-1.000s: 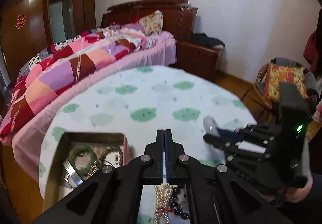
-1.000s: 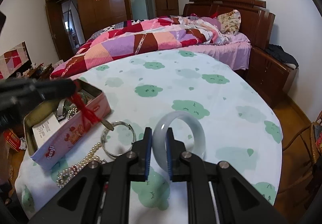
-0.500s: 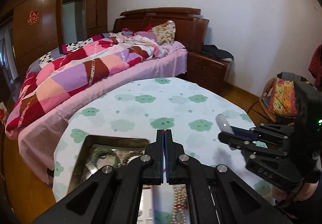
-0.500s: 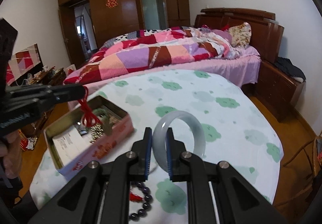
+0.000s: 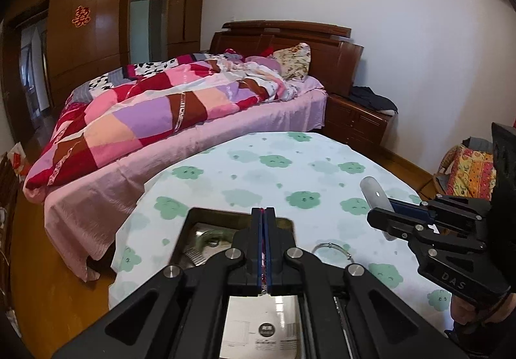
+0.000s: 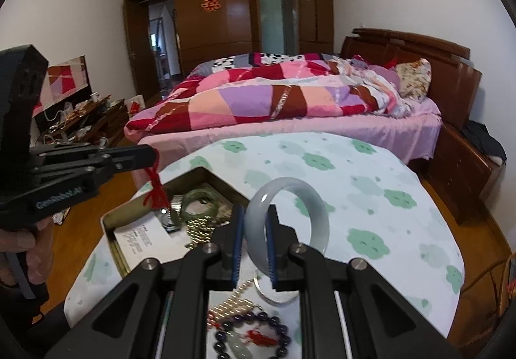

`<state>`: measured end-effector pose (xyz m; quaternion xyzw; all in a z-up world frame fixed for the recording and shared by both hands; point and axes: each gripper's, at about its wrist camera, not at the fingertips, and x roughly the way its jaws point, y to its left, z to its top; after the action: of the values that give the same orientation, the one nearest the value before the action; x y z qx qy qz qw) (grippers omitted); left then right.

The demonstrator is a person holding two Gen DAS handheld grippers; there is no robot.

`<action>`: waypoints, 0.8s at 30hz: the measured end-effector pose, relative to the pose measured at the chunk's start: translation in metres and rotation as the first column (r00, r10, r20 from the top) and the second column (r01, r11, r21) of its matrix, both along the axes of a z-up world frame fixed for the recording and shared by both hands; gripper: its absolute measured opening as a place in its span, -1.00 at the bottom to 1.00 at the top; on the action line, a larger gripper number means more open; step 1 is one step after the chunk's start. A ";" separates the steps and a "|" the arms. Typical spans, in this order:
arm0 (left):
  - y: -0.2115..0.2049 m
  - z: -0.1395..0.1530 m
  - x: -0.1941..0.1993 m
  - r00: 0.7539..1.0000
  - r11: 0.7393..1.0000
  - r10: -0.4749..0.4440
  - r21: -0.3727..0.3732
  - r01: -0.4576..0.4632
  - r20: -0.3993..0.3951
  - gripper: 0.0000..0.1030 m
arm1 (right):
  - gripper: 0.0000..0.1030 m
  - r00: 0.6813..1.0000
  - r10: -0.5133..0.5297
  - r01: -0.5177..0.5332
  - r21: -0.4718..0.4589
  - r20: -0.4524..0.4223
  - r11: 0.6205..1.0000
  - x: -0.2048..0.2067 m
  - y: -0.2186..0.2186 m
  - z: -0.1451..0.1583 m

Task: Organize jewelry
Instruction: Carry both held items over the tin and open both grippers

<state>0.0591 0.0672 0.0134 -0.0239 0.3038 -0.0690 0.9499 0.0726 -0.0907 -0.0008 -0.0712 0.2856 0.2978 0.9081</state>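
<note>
The bangle (image 6: 292,214) looks like smooth, glossy milky stone, translucent at its rim. The tin (image 6: 138,214) at nine o'clock from it is thin metal with a dull shine inside, and a matt printed paper card (image 6: 142,238) lies in it. Both grippers are matt black plastic with bright metal screws. The tablecloth (image 5: 258,172) is soft, matt printed cloth. At twelve o'clock, the wardrobe (image 6: 232,20) is glossy varnished wood.
</note>
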 end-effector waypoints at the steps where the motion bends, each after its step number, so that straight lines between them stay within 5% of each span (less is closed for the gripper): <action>1: 0.003 -0.001 0.000 1.000 1.000 0.006 0.000 -0.006 -0.002 -1.00 | -0.71 1.000 0.008 -0.008 -0.002 0.002 1.000 0.000 0.004 0.001; 24: 0.052 -0.034 -0.002 0.991 0.993 0.115 -0.012 -0.116 -0.065 -1.00 | -0.71 0.985 0.173 -0.173 -0.080 0.002 0.982 -0.016 0.086 -0.016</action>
<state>0.0567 0.1188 -0.0201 -0.0513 0.3318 -0.0155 0.9418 0.0570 -0.0047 -0.0171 -0.1331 0.2860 0.3636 0.8765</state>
